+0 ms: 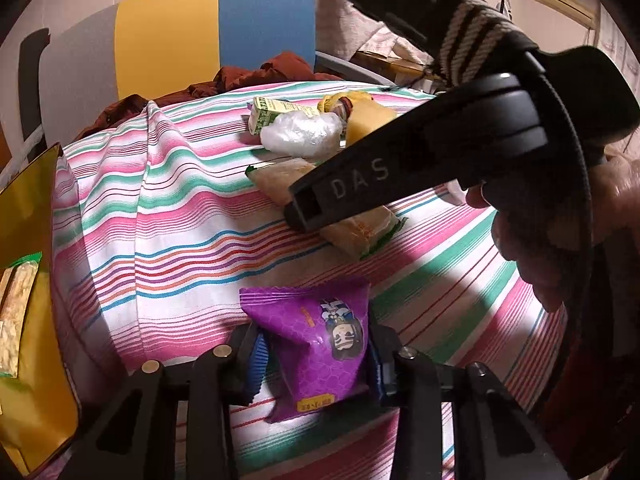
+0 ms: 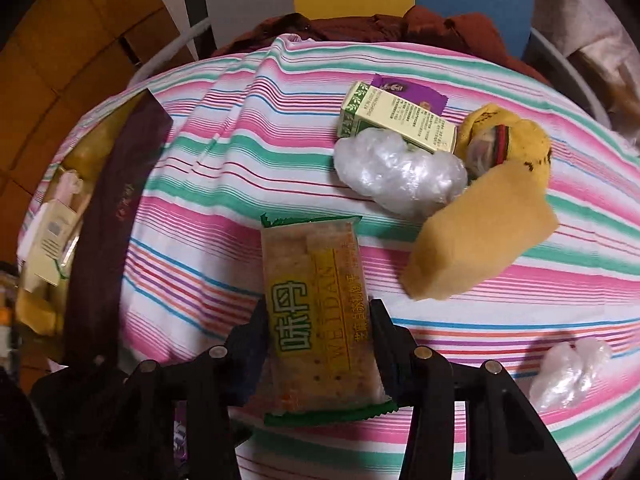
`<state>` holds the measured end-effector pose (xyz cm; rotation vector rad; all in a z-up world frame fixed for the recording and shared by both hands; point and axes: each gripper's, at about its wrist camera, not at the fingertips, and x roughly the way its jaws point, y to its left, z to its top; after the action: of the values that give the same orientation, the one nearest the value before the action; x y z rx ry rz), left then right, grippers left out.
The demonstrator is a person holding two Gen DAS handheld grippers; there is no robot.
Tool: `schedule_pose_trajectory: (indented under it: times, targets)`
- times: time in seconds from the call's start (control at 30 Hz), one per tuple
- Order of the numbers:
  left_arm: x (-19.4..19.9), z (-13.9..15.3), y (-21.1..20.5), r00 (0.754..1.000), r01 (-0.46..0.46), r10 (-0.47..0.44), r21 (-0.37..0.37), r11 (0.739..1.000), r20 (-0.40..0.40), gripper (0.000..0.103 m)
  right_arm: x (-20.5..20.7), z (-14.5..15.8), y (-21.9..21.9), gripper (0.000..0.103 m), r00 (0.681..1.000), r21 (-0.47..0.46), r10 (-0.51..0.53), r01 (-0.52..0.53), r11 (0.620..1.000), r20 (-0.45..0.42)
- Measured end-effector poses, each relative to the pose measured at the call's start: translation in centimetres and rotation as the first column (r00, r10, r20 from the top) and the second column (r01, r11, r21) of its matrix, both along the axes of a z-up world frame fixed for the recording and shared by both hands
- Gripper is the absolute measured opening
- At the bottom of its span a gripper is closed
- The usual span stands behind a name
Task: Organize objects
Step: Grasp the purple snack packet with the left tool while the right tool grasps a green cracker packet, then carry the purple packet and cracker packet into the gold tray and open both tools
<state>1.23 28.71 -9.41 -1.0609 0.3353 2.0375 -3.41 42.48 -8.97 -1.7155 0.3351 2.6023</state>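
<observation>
Between right gripper (image 2: 320, 344) fingers, "WEIDAN" cracker pack (image 2: 320, 316); left gripper (image 1: 316, 354) clamping purple packet (image 1: 316, 348).

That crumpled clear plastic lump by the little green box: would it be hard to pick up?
Probably light: the plastic lump looks like thin crumpled film. It would likely squash between fingers rather than hold shape. Its glossy surface may be slippery, and a push might nudge the green box touching it.

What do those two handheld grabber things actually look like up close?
Both are matte black plastic. The left gripper and right gripper each show angular black linkage arms dotted with round brass-coloured pins. The left gripper's fingers have ribbed blue pads. Seen from the left camera, the right gripper's body bears raised letters "DAS", a striped black-and-cream strap and small green lights.
</observation>
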Motion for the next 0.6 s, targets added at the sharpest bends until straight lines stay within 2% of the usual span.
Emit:
schedule_pose_trajectory:
  times: [0.17, 0.3, 0.5, 0.6]
  targets:
    - [0.6, 1.2, -0.7, 1.000, -0.004, 0.003, 0.014, 1.000, 0.018, 0.039, 0.4, 1.1, -0.2, 0.048, 0.999, -0.067, 0.007, -0.011, 0.998, -0.049]
    - [1.3, 3.0, -1.3, 1.000, -0.007, 0.007, 0.031, 1.000, -0.003, 0.039, 0.8, 1.7, -0.5, 0.048, 0.998, -0.064, 0.007, -0.011, 0.998, -0.068]
    - [1.8, 6.6, -3.2, 0.997, -0.059, 0.061, 0.048, 0.997, -0.049, 0.039, 0.2, 2.1, -1.4, 0.048, 0.994, -0.059, 0.002, -0.008, 0.998, -0.106]
    - [1.6, 8.9, -4.7, 0.988, -0.109, 0.116, 0.073, 0.991, -0.100, 0.039, 0.6, 2.9, -1.1, 0.048, 0.990, -0.066, -0.010, 0.001, 0.998, -0.140]
